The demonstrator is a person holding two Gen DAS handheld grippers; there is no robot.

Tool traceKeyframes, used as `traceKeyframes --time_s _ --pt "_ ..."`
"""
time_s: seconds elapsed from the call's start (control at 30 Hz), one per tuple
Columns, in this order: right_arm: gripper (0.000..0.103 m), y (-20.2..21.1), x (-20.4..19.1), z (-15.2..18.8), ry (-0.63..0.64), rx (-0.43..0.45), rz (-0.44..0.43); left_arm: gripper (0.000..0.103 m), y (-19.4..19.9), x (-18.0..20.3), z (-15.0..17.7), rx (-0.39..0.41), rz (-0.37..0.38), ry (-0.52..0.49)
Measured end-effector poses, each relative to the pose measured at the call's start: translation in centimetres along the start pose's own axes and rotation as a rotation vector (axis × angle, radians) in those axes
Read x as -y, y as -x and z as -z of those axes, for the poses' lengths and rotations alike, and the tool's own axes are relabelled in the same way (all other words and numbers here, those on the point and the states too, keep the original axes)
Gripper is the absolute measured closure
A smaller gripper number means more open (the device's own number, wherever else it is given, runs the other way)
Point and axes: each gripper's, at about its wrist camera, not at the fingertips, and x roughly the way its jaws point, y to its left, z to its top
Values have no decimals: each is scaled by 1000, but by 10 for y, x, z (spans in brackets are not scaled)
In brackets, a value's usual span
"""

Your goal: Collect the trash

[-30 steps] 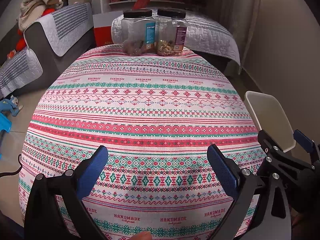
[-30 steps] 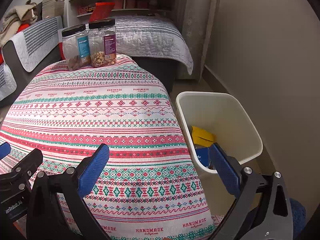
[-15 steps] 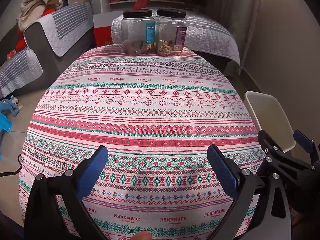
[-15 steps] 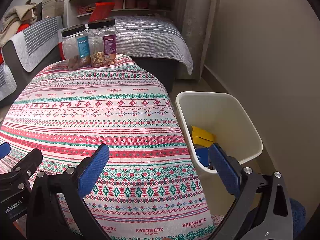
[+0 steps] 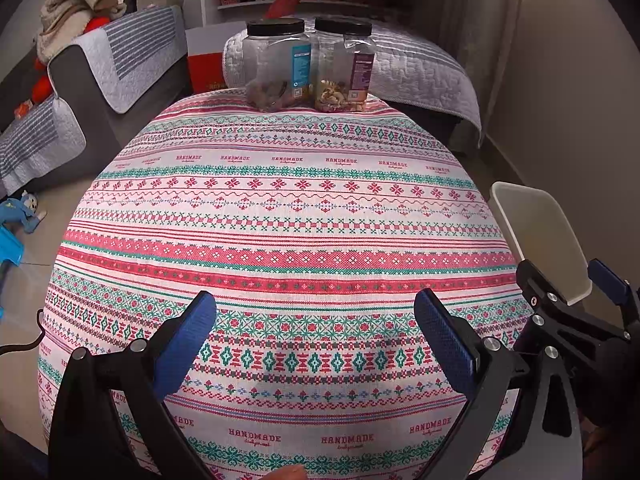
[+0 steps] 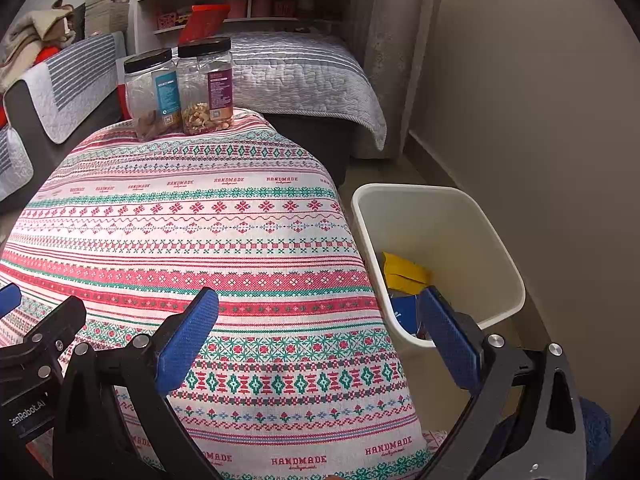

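Note:
A white trash bin [image 6: 492, 232] stands on the floor right of the table; a yellow wrapper [image 6: 404, 272] and a blue wrapper [image 6: 404, 308] lie inside it. Its rim also shows in the left wrist view [image 5: 540, 232]. My left gripper [image 5: 316, 344] is open and empty over the near part of the patterned tablecloth [image 5: 288, 216]. My right gripper [image 6: 320, 340] is open and empty over the table's near right edge, beside the bin. No loose trash shows on the cloth.
Two clear jars with black lids [image 5: 276, 64] [image 5: 344, 64] stand at the table's far edge. A grey-covered sofa [image 5: 100, 64] is at the left, a grey-covered bed [image 6: 304, 72] behind, a wall on the right. Toys [image 5: 20, 212] lie on the floor at left.

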Motion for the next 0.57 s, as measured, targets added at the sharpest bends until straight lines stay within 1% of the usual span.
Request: traceKeyframes --time_s 0.57 --pt "7 0 0 0 3 0 1 7 1 1 0 3 -9 -1"
